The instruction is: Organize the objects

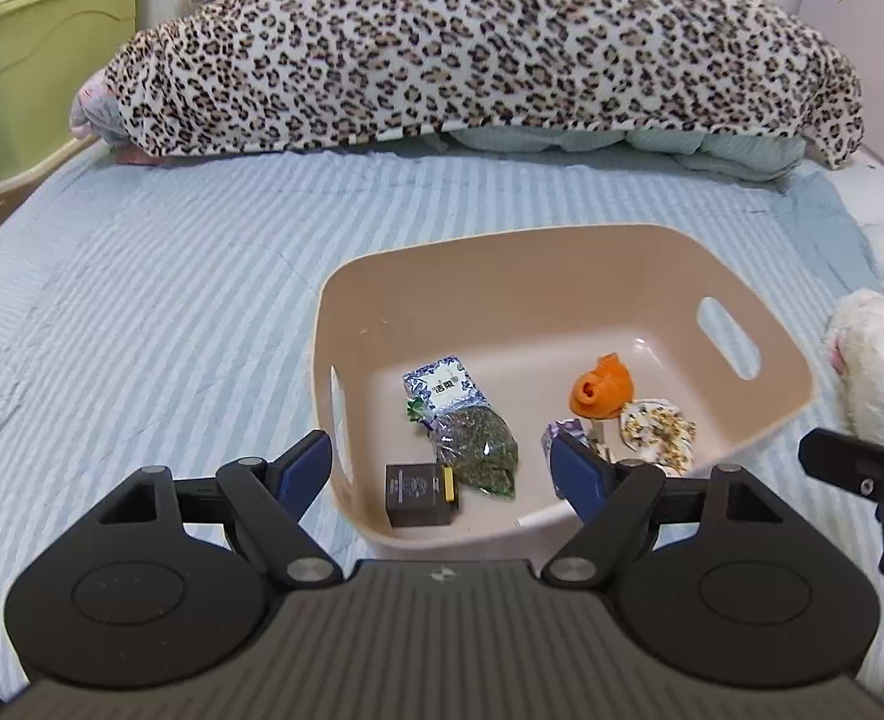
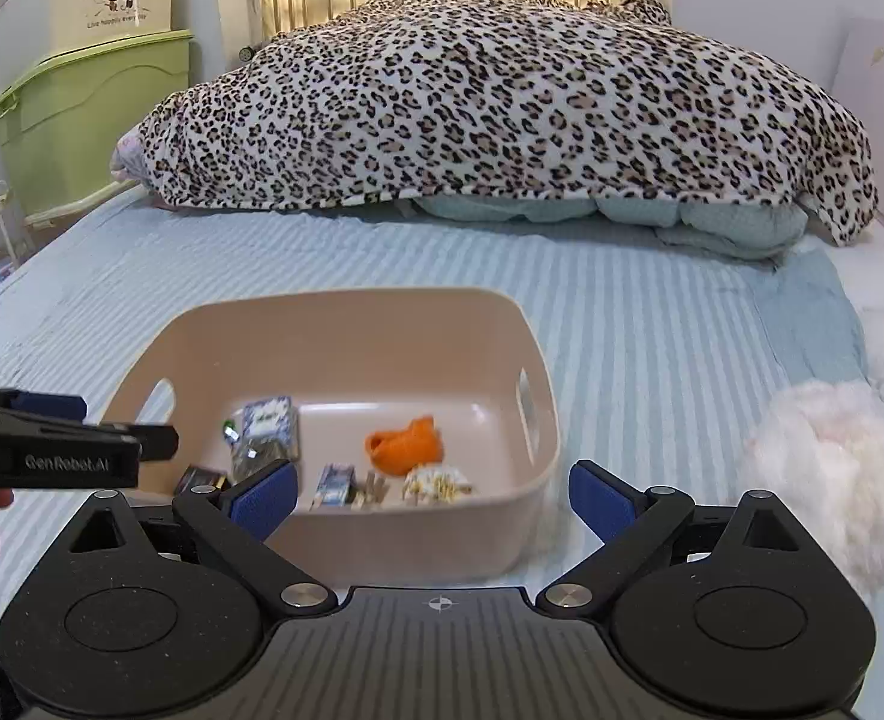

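Note:
A beige plastic basket (image 1: 562, 252) sits on the striped bed; it also shows in the right wrist view (image 2: 346, 312). Inside lie a packet of dried herbs (image 1: 472, 438), a small black box (image 1: 418, 495), an orange cloth piece (image 1: 601, 393), a floral cloth piece (image 1: 658, 429) and a small wrapped packet (image 2: 334, 483). My left gripper (image 1: 442, 468) is open and empty, just above the basket's near rim. My right gripper (image 2: 430, 498) is open and empty, over the basket's near right corner. A white plush toy (image 2: 832, 480) lies on the bed to the right of the basket.
A leopard-print blanket (image 1: 472, 48) is heaped over pale green bedding at the far end of the bed. Green and cream storage boxes (image 2: 82, 90) stand off the bed's left side. A wall runs along the right side.

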{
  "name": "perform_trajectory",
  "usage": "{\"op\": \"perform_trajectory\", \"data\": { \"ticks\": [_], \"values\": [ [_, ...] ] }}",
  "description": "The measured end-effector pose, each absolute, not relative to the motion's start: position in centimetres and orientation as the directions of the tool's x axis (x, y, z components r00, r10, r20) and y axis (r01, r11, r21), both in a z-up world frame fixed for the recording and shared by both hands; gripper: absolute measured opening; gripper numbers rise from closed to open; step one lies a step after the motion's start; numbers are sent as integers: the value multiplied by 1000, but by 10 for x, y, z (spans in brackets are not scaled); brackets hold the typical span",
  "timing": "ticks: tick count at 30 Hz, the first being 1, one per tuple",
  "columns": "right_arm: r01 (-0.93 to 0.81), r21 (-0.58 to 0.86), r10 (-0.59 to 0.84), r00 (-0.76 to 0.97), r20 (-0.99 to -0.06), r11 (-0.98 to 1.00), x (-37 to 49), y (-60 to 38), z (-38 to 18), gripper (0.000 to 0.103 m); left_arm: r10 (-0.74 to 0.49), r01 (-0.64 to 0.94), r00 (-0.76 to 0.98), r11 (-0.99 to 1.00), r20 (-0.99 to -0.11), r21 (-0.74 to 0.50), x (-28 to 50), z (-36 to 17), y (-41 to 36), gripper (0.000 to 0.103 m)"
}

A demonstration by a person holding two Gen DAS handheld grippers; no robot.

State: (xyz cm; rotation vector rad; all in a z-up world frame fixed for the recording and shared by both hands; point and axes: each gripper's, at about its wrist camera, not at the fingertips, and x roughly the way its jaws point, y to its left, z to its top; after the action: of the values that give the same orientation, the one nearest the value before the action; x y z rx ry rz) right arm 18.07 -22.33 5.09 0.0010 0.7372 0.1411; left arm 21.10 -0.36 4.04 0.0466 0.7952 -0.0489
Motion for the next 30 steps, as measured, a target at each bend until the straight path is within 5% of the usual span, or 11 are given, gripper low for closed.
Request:
{"op": "perform_trajectory", "data": {
  "ticks": [30],
  "values": [
    [-103, 94, 139, 774, -618, 990, 31, -215, 82, 103, -112, 147, 772, 989, -626, 5, 44, 81, -12, 81]
  ]
}}
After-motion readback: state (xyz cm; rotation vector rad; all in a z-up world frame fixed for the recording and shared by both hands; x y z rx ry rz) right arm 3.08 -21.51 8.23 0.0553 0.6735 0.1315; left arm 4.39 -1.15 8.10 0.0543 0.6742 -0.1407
